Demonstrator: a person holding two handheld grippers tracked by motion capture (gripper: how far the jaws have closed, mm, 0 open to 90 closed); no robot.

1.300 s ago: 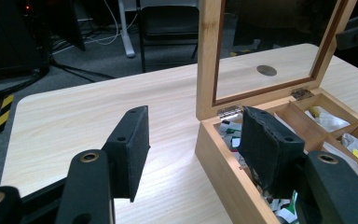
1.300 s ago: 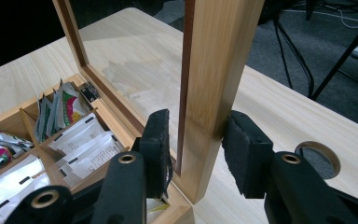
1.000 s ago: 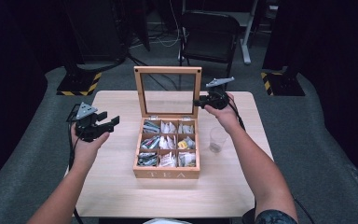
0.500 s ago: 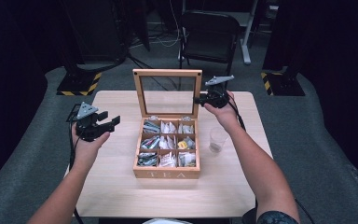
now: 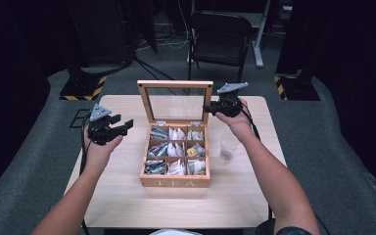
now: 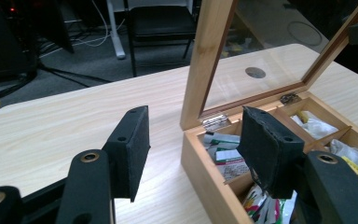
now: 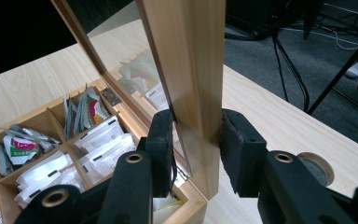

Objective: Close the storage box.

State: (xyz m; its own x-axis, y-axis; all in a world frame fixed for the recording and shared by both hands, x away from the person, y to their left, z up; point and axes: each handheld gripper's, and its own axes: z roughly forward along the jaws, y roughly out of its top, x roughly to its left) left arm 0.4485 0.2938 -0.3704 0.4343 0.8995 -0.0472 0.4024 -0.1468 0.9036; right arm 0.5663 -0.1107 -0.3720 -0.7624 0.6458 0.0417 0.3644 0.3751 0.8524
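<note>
At tea box (image 5: 175, 182) lid (image 7: 193, 60): R gripper (image 7: 196, 135), clamped on frame.

Pale wood tea box (image 5: 175, 182), glass-paned lid (image 5: 176, 104), matt wooden table (image 5: 127, 196)

Wooden tea box (image 5: 175, 182) open, glass-paned lid (image 5: 175, 88) standing upright
</note>
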